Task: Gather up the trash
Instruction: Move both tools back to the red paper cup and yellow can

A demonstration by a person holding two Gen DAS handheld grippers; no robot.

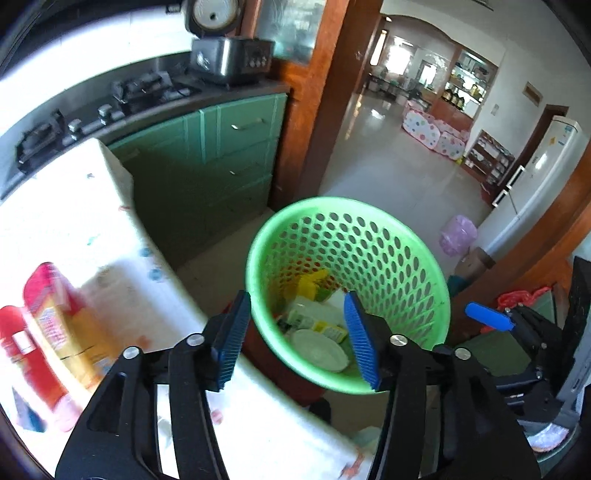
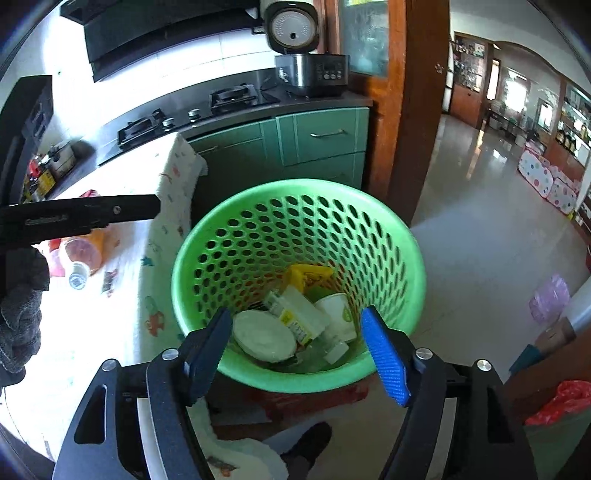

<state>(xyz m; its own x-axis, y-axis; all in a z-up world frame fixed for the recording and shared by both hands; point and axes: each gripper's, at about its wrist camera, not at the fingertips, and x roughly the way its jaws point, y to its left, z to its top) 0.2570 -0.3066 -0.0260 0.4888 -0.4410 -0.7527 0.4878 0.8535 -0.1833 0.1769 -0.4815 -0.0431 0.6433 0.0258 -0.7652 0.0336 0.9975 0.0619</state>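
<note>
A green perforated basket (image 1: 332,202) (image 2: 295,186) stands on the floor beside the table. Inside lie a white round lid (image 2: 264,339), a white bottle with a yellow label (image 2: 299,317), a paper cup (image 2: 338,314) and a yellow packet (image 2: 308,275). My left gripper (image 1: 295,339) hangs open over the basket's near-left rim, nothing between its blue pads. My right gripper (image 2: 297,354) is open above the near rim, also empty. On the table lie a blurred red and yellow packet (image 1: 55,325) and a plastic bottle (image 2: 79,258).
The table with a white printed cloth (image 2: 110,332) runs along the left. Green cabinets (image 1: 221,155), a stove and a rice cooker (image 2: 291,26) stand behind it. A wooden door frame (image 2: 417,110) opens onto a shiny floor. A gloved hand (image 2: 18,306) shows at the left.
</note>
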